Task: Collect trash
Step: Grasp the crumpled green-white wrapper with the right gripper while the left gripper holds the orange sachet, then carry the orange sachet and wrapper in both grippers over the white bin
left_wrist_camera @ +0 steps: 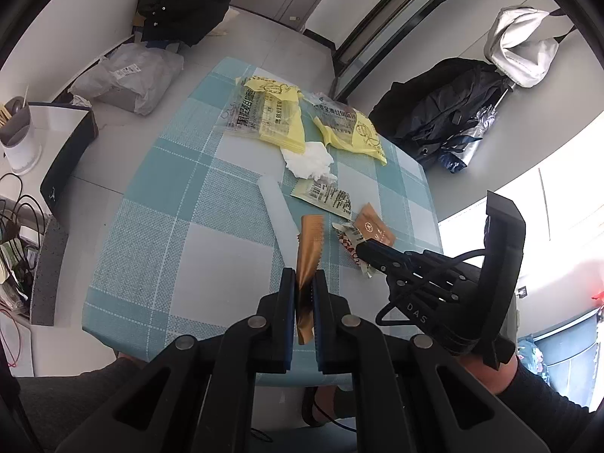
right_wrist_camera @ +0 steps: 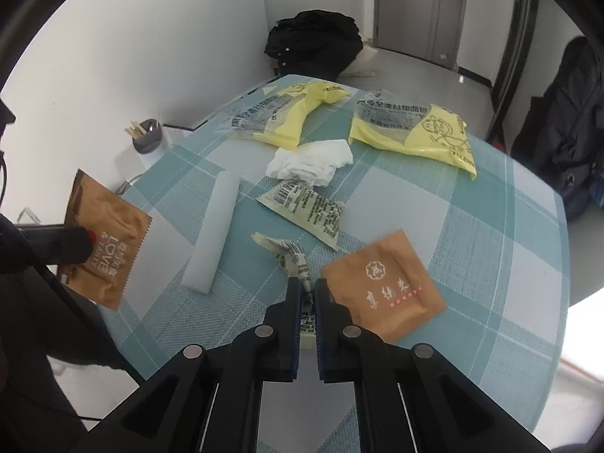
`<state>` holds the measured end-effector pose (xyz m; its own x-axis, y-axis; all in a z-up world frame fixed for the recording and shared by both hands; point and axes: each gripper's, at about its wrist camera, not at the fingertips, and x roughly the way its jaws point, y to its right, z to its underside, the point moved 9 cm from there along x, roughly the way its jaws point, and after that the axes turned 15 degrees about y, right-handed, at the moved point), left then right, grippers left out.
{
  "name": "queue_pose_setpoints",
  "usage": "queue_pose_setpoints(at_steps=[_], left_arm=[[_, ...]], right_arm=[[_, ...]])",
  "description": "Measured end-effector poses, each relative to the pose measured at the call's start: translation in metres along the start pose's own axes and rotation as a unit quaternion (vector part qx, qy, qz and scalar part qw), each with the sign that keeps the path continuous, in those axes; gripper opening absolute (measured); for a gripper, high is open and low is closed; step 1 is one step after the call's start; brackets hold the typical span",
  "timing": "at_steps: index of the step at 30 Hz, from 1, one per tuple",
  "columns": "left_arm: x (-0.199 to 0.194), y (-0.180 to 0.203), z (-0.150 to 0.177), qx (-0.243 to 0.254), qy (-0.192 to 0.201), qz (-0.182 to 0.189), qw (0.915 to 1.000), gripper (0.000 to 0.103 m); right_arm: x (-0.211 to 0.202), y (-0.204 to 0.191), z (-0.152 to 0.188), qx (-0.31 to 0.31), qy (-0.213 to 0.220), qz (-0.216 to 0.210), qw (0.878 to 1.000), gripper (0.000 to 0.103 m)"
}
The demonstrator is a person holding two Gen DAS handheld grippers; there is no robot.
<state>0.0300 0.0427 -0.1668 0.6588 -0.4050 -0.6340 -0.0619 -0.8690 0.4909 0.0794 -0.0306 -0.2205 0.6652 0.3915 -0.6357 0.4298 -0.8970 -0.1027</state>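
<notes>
Trash is scattered over the checked table [right_wrist_camera: 472,226]: two yellow bags [right_wrist_camera: 415,132], a crumpled white tissue [right_wrist_camera: 309,164], a pale printed sachet [right_wrist_camera: 305,207], a white strip [right_wrist_camera: 215,226] and a flat brown packet [right_wrist_camera: 381,283] are laid near one another. The left tool [left_wrist_camera: 304,283] is seen clamped on a brown wrapper [left_wrist_camera: 307,249], which is held clear of the cloth. The right tool [right_wrist_camera: 307,294] is closed on a twisted printed wrapper [right_wrist_camera: 290,256], pinched at its near end just beside the brown packet; the far end is not lifted yet, it seems. All of this is judged very light, thin and limp, and the foil films are probably slippery, so a loose hold could be slipped out of. Flat pieces are best taken at a raised edge or crease; the tissue can be pinched anywhere on its bunched folds.
</notes>
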Motion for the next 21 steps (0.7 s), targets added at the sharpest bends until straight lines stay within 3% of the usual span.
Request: queue_pose_setpoints(at_steps=[10,21], left_arm=[[0.0,0.012,0.001,0.008,0.006,-0.001,1.0,0.005],[-0.001,0.059,-0.004,0.048,0.014,0.01,0.9987,0.005]], right_arm=[[-0.029,0.019,-0.002,0.074,0.019,-0.026,0.997,0.005],[-0.105,0.051,-0.036,0.088,0.1,-0.027,0.991,0.005]])
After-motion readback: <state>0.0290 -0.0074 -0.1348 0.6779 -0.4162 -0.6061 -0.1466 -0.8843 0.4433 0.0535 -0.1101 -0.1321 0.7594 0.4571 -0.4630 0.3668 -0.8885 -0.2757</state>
